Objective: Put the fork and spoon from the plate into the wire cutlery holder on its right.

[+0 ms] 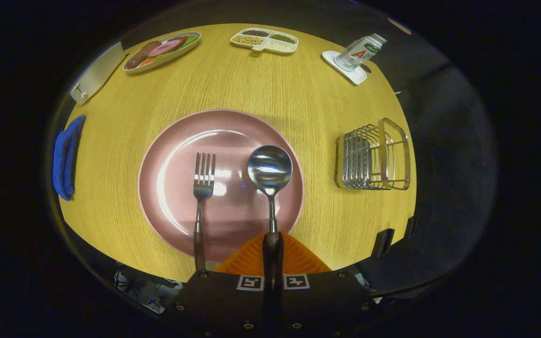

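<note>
Gripper view: the gripper (pixel 273 251) is clenched on the spoon (pixel 269 173) handle, both fingers pressing it, bowl lying on the pink plate (pixel 167 188). The fork (pixel 202 188) rests beside it on the plate. The wire cutlery holder (pixel 374 157) stands empty on the desk (pixel 275 80), so 0 of 2 pieces are placed.

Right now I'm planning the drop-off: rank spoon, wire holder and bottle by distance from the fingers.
1. Spoon, handle clamped between the fingers.
2. Wire holder, ahead to the right of the plate.
3. Bottle, far beyond the holder.
</note>
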`<state>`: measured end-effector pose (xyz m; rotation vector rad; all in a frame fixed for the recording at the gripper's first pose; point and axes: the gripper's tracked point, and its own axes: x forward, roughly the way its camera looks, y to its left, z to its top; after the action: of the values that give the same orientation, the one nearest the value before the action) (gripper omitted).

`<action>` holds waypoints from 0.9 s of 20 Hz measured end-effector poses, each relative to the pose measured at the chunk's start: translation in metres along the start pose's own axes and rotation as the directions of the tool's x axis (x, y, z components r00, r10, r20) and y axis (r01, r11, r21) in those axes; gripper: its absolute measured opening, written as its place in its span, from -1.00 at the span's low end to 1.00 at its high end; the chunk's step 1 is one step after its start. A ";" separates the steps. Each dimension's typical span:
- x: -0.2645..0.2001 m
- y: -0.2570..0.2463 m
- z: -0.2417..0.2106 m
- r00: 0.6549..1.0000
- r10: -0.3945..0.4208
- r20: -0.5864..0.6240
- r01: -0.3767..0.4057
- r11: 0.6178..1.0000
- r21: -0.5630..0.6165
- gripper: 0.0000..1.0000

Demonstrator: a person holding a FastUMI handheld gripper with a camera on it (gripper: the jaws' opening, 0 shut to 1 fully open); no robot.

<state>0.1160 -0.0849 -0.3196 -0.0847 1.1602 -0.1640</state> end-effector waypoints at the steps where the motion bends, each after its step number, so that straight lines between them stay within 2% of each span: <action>1: -0.006 -0.006 0.003 1.000 -0.012 0.010 0.012 1.000 0.005 -0.98; 9: -0.052 -0.064 0.029 0.991 -0.119 0.064 0.114 0.990 0.083 -0.98; 18: -0.041 -0.135 0.015 0.992 -0.129 0.002 0.125 0.964 0.234 -0.98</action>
<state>0.1021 -0.2108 -0.2558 0.0483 1.1115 -0.4118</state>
